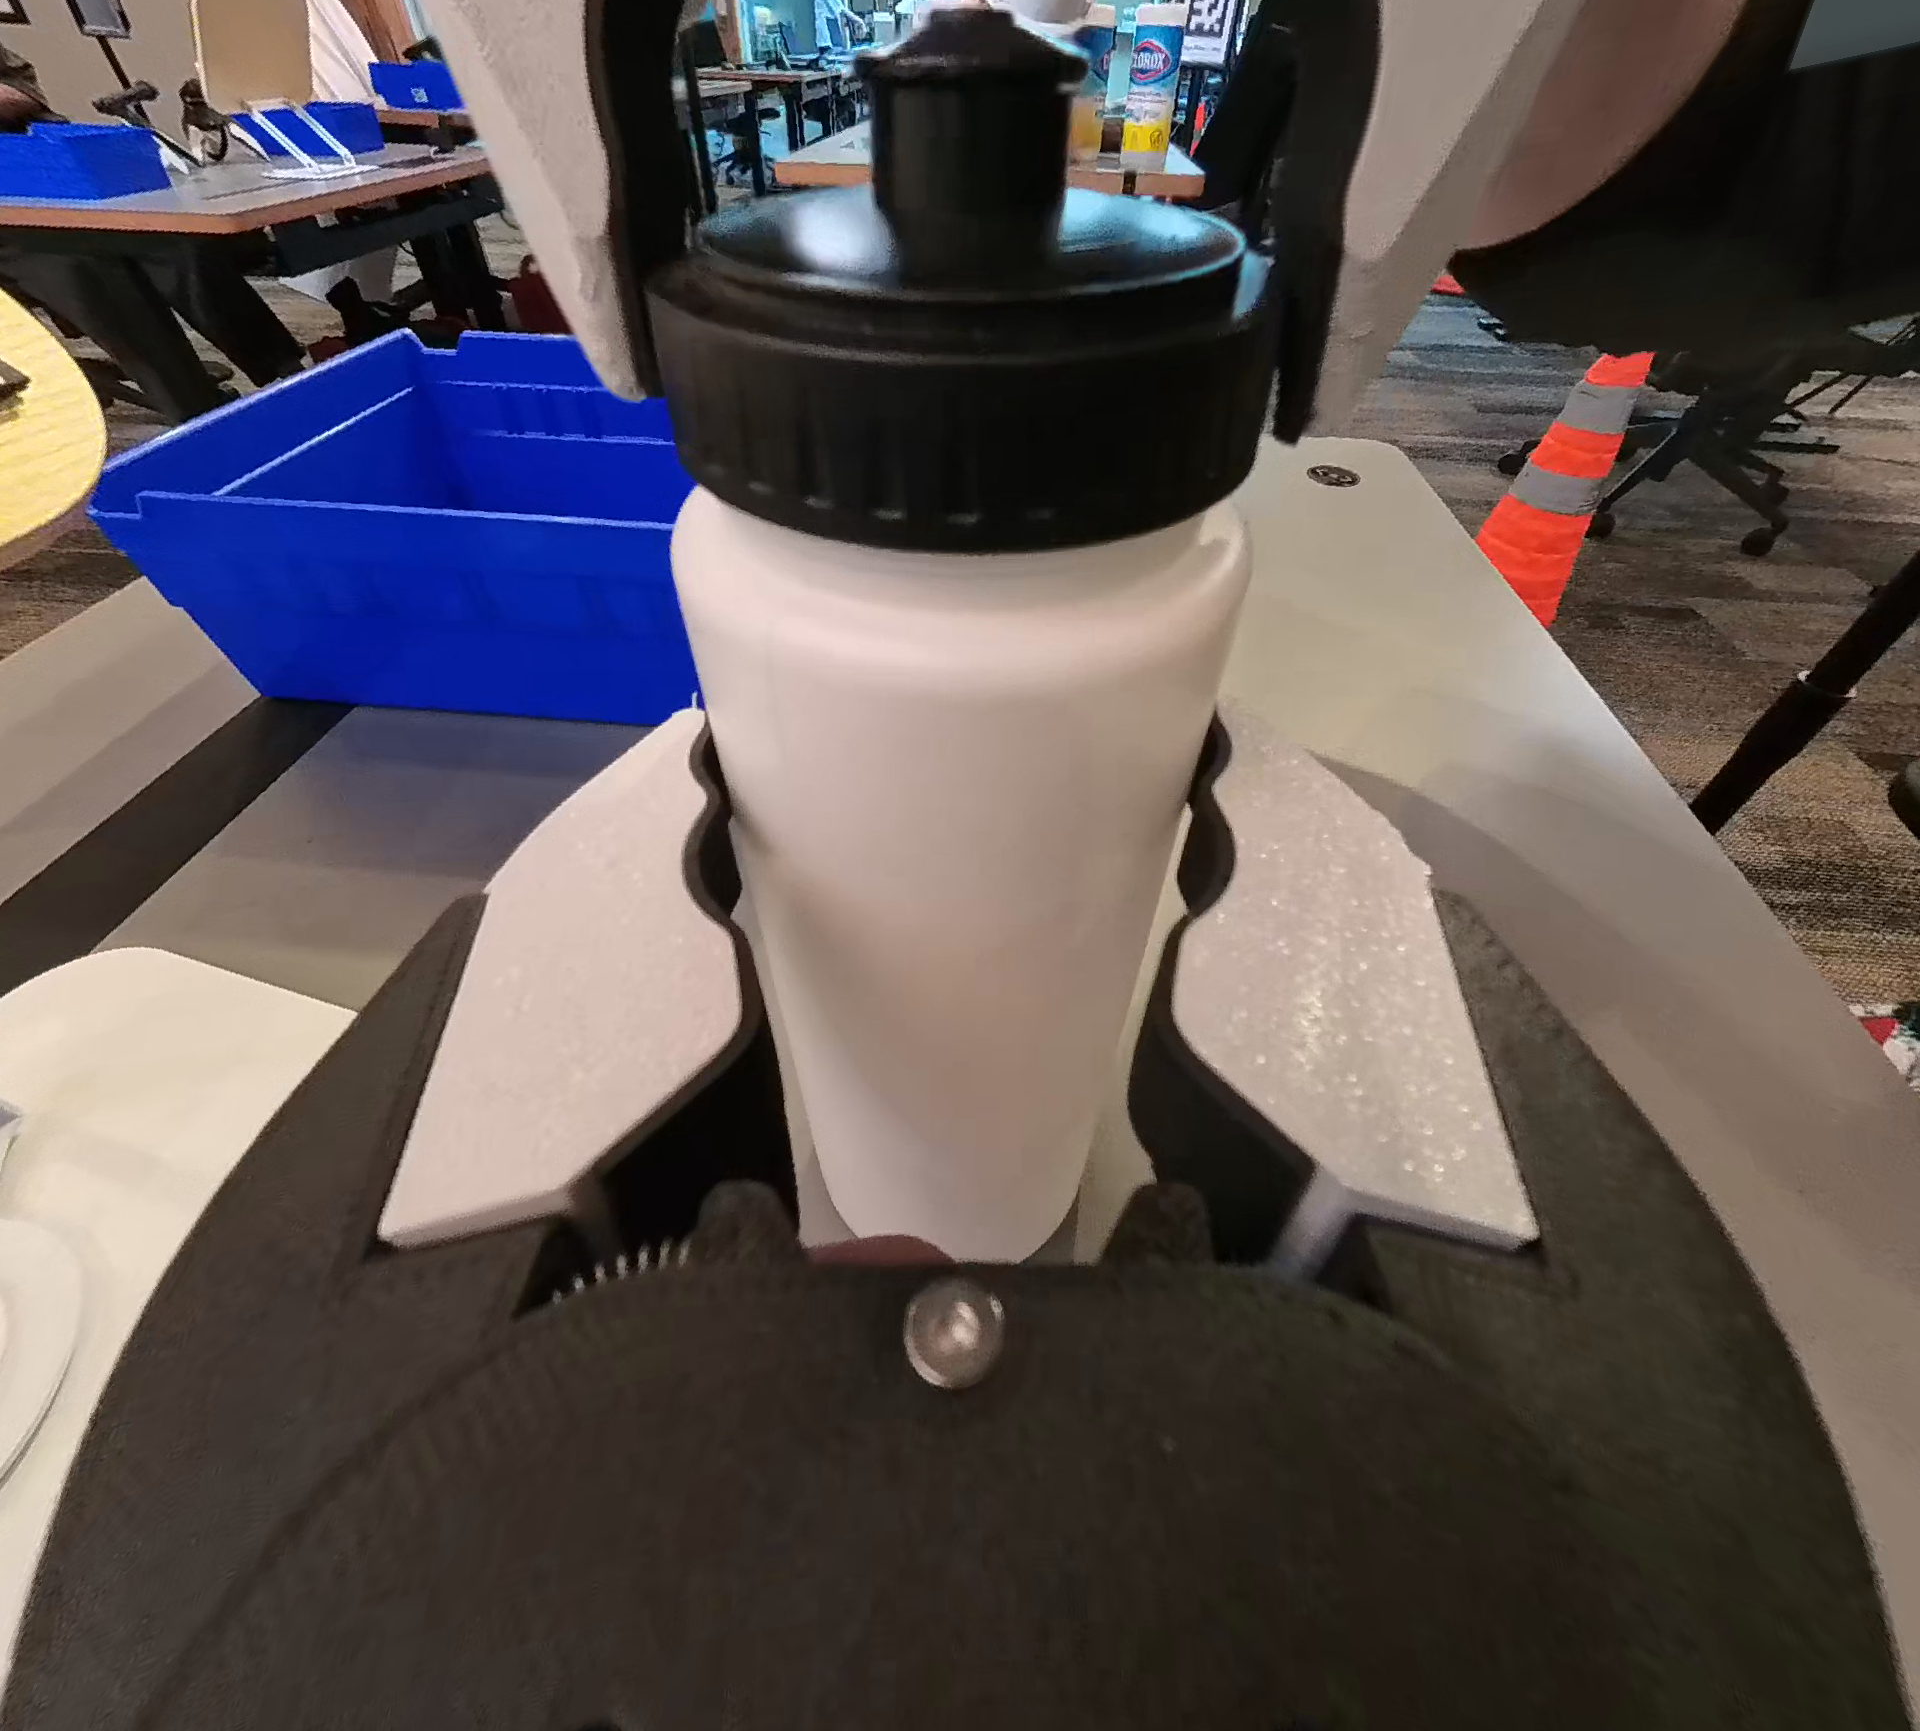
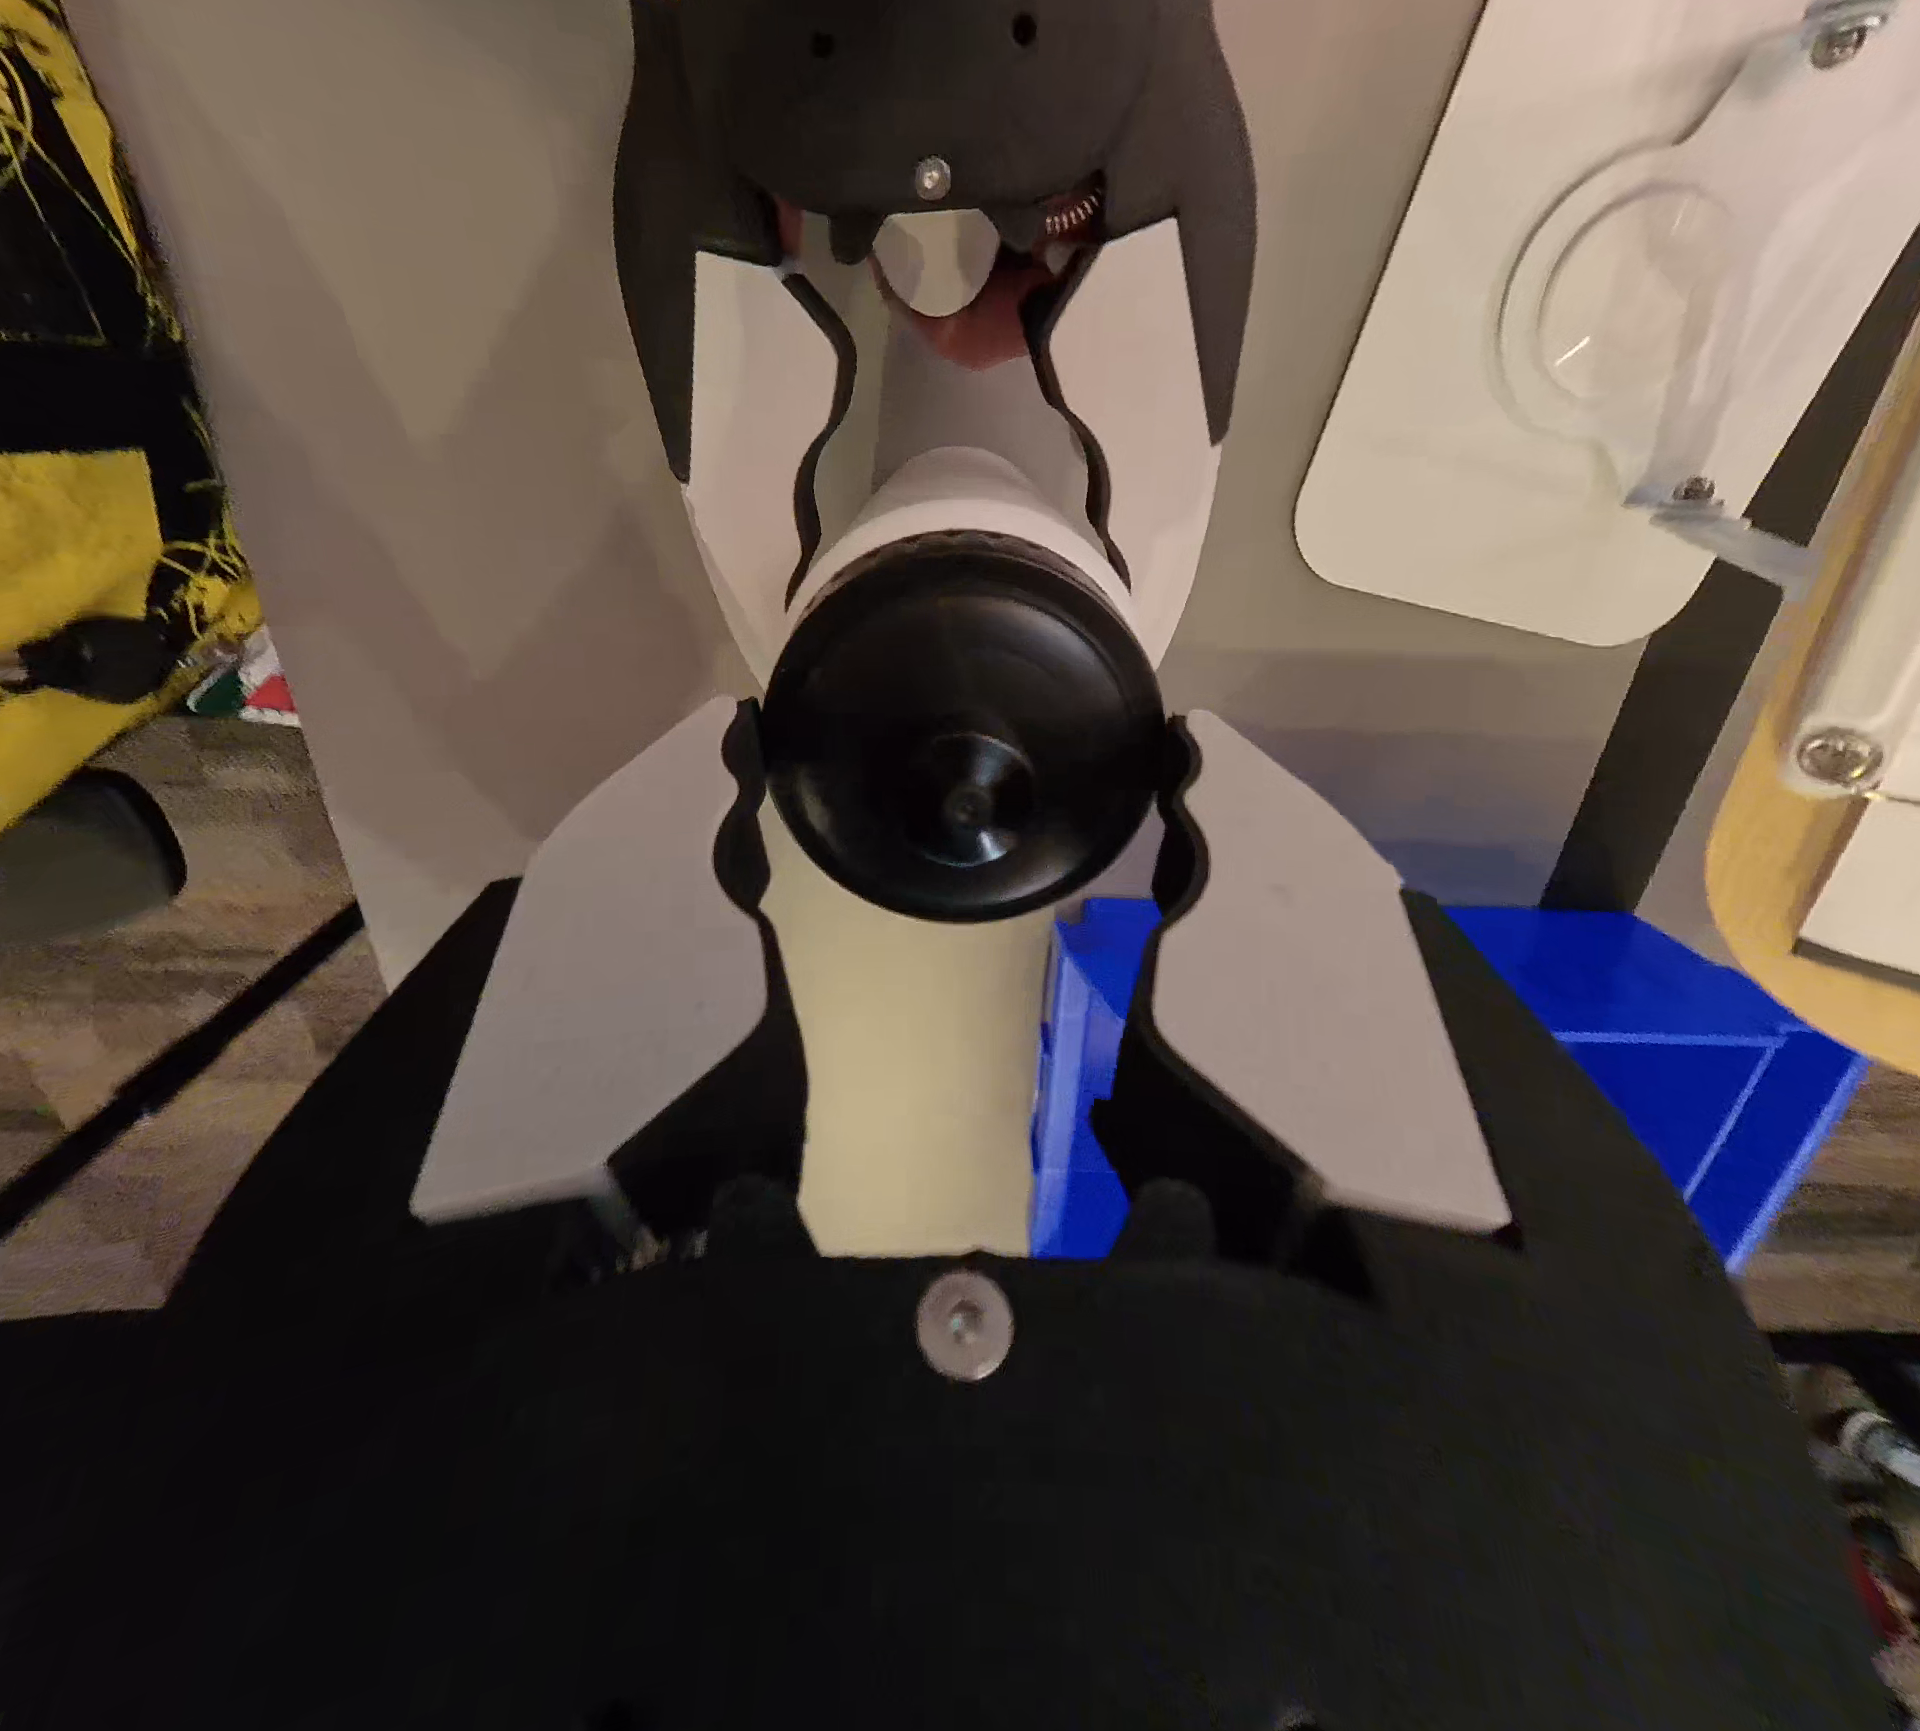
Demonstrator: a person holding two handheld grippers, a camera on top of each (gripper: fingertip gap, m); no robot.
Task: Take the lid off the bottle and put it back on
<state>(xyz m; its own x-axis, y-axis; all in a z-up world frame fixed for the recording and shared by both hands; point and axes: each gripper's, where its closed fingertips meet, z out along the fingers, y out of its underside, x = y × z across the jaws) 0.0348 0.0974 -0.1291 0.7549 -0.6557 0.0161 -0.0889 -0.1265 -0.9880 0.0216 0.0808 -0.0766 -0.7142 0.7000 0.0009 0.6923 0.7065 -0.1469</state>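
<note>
- Behind the work sits an open office floor with desks and an orange traffic cone (image 1: 1558, 486); the pale grey table (image 1: 1455, 694) carries everything I am handling.
- A blue bin (image 1: 416, 559) stands toward the table's far left edge, just beside the bottle and behind it.
- The white bottle (image 1: 956, 798) stands upright near the middle of the table, its black lid (image 1: 956, 393) seated on the neck with no gap that I can see.
- My left gripper (image 1: 961, 808) comes in level, its fingers pinching the bottle body on both sides, the wavy black pads pressed into the white wall.
- My right gripper (image 2: 961, 808) comes down from above, fingers closed on the lid's ribbed rim, one pad at each side; the spout points straight up at the camera.
- I judge this to be the twisting stage, though I cannot tell whether the lid is coming loose or going back tight.
- Risk: the right pads grip only the rim's edges, so a twist may slip round the ribs without turning the lid.
- Risk: if the left pinch is weak, the smooth body may spin with the lid.
- Risk: lifting before the thread clears could drag the bottle up or tip it toward the bin.
</note>
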